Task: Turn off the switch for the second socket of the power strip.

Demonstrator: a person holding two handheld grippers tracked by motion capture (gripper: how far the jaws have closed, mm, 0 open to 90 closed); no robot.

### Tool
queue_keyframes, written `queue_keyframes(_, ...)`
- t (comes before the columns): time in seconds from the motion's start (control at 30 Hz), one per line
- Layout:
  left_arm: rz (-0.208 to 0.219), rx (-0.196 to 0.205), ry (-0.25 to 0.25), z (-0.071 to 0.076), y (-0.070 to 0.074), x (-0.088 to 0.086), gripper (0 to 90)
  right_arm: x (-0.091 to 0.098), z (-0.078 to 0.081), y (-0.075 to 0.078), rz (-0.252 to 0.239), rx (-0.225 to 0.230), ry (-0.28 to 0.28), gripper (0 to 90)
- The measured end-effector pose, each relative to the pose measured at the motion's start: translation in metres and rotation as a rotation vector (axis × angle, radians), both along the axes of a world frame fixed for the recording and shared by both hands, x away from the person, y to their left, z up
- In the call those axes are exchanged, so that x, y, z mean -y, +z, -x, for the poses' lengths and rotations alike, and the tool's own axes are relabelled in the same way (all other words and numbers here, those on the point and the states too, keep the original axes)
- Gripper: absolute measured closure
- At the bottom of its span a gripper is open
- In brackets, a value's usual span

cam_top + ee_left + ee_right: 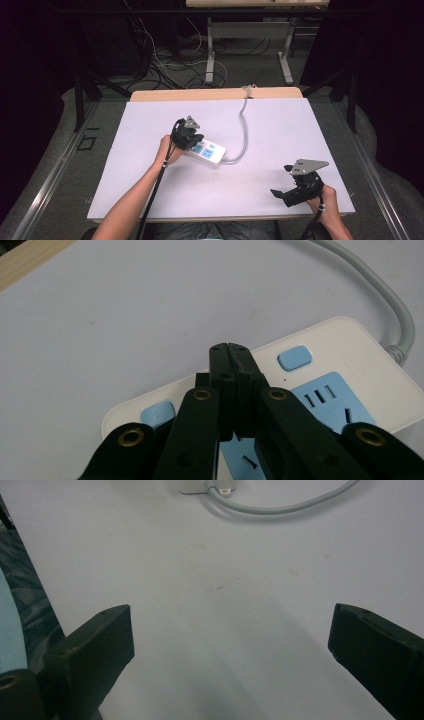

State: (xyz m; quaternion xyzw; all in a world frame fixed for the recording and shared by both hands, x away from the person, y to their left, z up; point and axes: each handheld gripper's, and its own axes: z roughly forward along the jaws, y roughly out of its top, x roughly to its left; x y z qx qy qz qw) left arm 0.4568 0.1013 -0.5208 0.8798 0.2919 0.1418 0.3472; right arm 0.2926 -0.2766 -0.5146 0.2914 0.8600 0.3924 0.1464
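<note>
While our left tongs (228,352) hang pressed together over it with nothing between them, the white power strip (206,152) lies a little left of the middle of the table (270,125), set at a slant. From the left gripper view we see the closed black tips sitting above the strip's top face, between two pale blue buttons: one button (294,357) just right of the tips and another button (158,415) down at the strip's near left corner. A blue socket panel (334,402) with its slots lies to the right of the tips on the same face; whether the tips actually touch the plastic we cannot tell. In the high view our left hand (166,150) grips the tool at the strip's left end, with its black cable trailing back along the forearm

From the strip's right end a grey cord (244,130) loops out and runs away to the far edge of the table, where it drops over. Well apart from the strip, toward the near right corner of the table, our right hand (325,197) holds the right tongs (281,192) low over the bare white surface. These stand wide open and hold nothing, and in the right gripper view the cord (280,507) curves across the table far beyond them
</note>
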Motion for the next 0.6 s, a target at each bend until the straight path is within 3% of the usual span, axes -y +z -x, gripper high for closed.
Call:
queue_keyframes(0.03,0.01,0.017,0.011,-0.0004,-0.0021,0.0011,90.0,-0.0001,0.0,0.0,0.001,-0.001,0.002,3.9)
queue_keyframes(0.1,0.001,-0.003,0.003,-0.0016,-0.002,0.001,90.0,-0.0001,0.0,0.0,0.001,0.001,-0.001,3.9)
queue_keyframes(0.2,0.012,0.008,0.015,-0.0026,-0.0047,0.0019,90.0,0.0004,-0.0001,0.0005,0.006,-0.008,0.005,3.9)
queue_keyframes(0.3,0.003,-0.016,0.01,-0.0044,-0.0062,0.0016,90.0,-0.0001,-0.0001,-0.0001,0.001,0.0,0.001,3.9)
queue_keyframes(0.53,0.01,-0.003,0.014,-0.0053,-0.0102,0.0021,90.0,-0.0001,0.0,0.0,0.003,0.003,0.001,4.0)
queue_keyframes(0.6,0.003,-0.022,0.005,-0.005,-0.0091,0.001,90.0,-0.0001,0.0001,0.0,0.003,0.003,0.002,4.0)
